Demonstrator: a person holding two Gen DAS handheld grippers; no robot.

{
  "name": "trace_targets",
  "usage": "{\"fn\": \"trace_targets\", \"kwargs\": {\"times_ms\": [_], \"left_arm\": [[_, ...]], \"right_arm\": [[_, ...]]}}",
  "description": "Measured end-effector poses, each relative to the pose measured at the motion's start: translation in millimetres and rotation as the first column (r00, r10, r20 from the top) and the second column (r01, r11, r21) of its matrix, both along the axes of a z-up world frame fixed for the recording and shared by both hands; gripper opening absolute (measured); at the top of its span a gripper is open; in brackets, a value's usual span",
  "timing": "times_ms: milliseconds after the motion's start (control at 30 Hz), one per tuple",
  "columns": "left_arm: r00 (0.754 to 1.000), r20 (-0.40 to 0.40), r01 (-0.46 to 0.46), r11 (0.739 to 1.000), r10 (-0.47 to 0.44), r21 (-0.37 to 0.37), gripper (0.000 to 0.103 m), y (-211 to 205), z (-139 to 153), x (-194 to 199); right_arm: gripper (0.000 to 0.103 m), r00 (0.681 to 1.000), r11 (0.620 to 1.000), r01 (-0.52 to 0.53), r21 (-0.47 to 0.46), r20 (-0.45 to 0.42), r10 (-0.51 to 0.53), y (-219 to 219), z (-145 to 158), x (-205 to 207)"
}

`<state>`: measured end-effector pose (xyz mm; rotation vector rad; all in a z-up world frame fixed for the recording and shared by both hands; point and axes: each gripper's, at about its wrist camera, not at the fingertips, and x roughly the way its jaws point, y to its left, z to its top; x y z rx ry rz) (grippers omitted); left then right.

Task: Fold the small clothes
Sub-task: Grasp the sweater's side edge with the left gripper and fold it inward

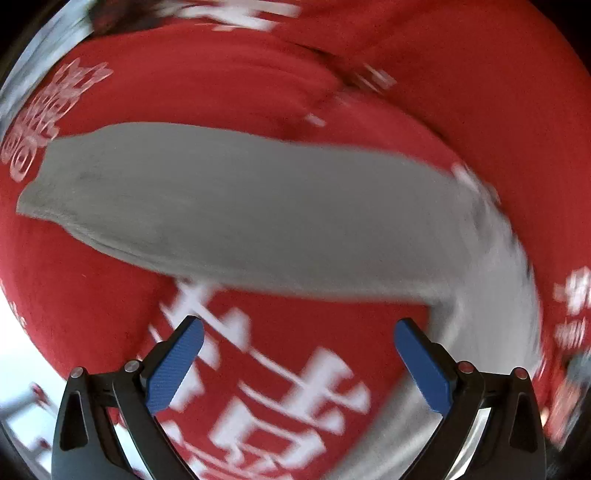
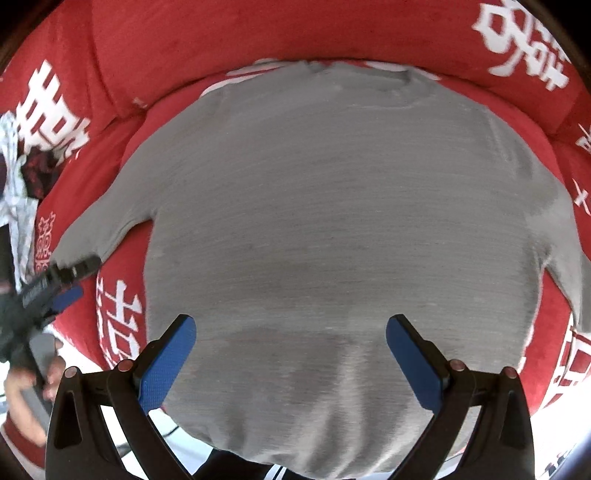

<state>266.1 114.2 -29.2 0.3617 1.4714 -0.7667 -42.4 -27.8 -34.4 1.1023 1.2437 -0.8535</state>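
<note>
A grey long-sleeved top (image 2: 332, 221) lies flat on a red cloth with white characters (image 2: 184, 44), neckline at the far side. My right gripper (image 2: 291, 328) is open and empty above the top's lower hem. My left gripper (image 1: 299, 328) is open and empty, hovering just short of the top's left sleeve (image 1: 240, 214), which stretches across the blurred left wrist view. The left gripper also shows in the right wrist view (image 2: 70, 284), at the sleeve's cuff end, held by a hand.
A bundle of white and dark patterned cloth (image 2: 18, 166) lies at the far left on the red cloth. The red surface has raised cushion-like edges behind the top (image 2: 258, 33). A pale floor shows below the front edge (image 2: 177, 435).
</note>
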Motion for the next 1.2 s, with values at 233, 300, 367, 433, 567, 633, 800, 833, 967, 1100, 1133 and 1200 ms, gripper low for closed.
{"fn": "trace_targets", "kwargs": {"times_ms": [233,300,367,433,567,633,800,833,967,1100,1133,1200], "left_arm": [[0.960,-0.195,-0.216,0.975,0.201,-0.060,0.103,31,-54,57],[0.945,-0.247,-0.243,0.966,0.216,-0.084,0.103,31,-61,59],[0.945,-0.247,-0.247,0.964,0.216,-0.103,0.103,26,-60,59],[0.950,-0.206,-0.268,0.952,0.235,-0.147,0.103,18,-50,57],[0.957,-0.117,-0.281,0.949,0.265,-0.143,0.072,13,-41,67],[0.954,-0.099,-0.292,0.949,0.282,-0.121,0.044,16,-44,72],[0.974,-0.041,-0.226,0.967,0.223,-0.120,0.007,13,-47,71],[0.975,-0.031,-0.221,0.967,0.219,-0.126,0.007,13,-44,71],[0.987,0.096,-0.111,0.977,0.130,-0.184,0.007,5,-6,57],[0.975,0.221,0.087,0.961,-0.028,-0.264,0.007,-25,45,22],[0.968,0.243,0.128,0.952,-0.059,-0.279,0.007,-35,54,12],[0.954,0.274,0.207,0.924,-0.119,-0.321,0.007,-60,74,-15]], "right_arm": [[0.103,1.000,0.999,-0.022,0.037,0.022,0.021,6,-9,23],[0.103,0.999,0.999,-0.038,0.039,0.023,0.038,9,-9,29],[0.103,0.998,0.998,-0.052,0.038,0.024,0.051,12,-9,35],[0.103,0.998,0.997,-0.061,0.041,0.025,0.060,14,-9,39],[0.103,0.997,0.997,-0.071,0.039,0.028,0.070,17,-6,43],[0.103,0.997,0.997,-0.074,0.038,0.031,0.073,20,-4,43],[0.103,0.998,0.997,-0.053,0.054,0.033,0.052,30,-6,34],[0.103,0.998,0.997,-0.048,0.054,0.030,0.046,32,-7,31],[0.103,0.999,0.999,-0.023,0.030,0.028,0.022,43,-1,14],[0.103,0.999,0.999,0.025,0.024,0.024,-0.026,46,1,-10],[0.103,0.999,0.999,0.043,0.023,0.028,-0.043,46,1,-17],[0.103,0.996,0.997,0.080,0.017,0.036,-0.080,44,3,-32]]}}
